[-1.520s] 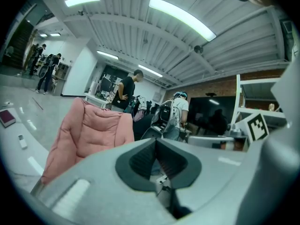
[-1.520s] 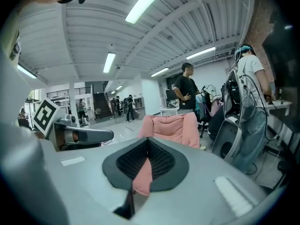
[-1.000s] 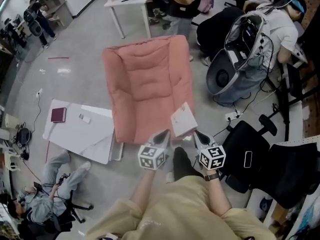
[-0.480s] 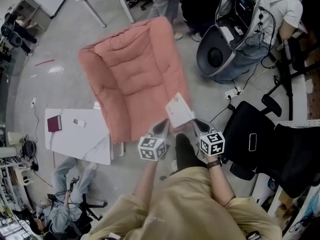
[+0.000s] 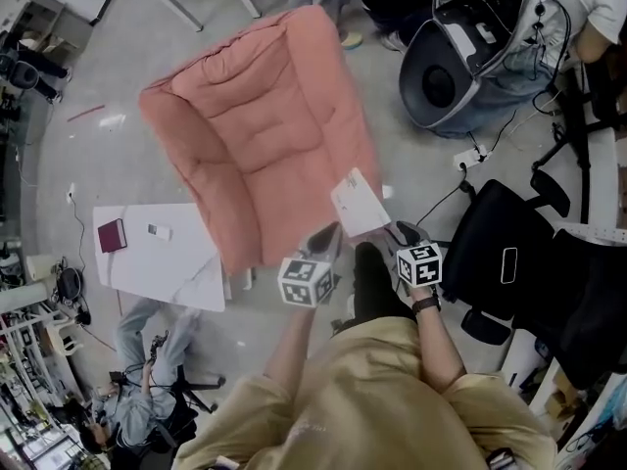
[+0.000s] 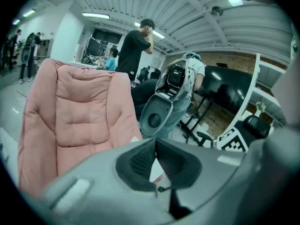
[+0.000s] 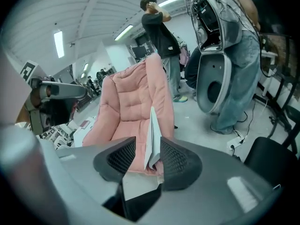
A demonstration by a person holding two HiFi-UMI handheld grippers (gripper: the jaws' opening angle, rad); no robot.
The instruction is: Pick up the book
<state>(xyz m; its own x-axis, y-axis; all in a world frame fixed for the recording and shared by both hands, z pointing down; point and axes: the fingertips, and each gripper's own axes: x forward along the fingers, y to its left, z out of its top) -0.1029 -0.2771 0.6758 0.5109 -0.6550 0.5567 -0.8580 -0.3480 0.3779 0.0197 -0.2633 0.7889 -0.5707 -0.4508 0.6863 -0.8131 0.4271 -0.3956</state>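
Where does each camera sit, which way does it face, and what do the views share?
Head view: on the person's head, facing steeply down at pink armchair, book; shows forearms, left gripper, right gripper.
Left gripper view: on the left gripper, facing along its jaws at the armchair; shows those jaws.
Right gripper view: on the right gripper, facing the armchair; its jaws are opening, book between them.
Shared: all three show the armchair.

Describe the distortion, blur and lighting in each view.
Head view: sharp, evenly lit, edges bowed by the wide lens. Left gripper view: fisheye with dark corners, ceiling strip light bright. Right gripper view: same fisheye, the book crisp up close.
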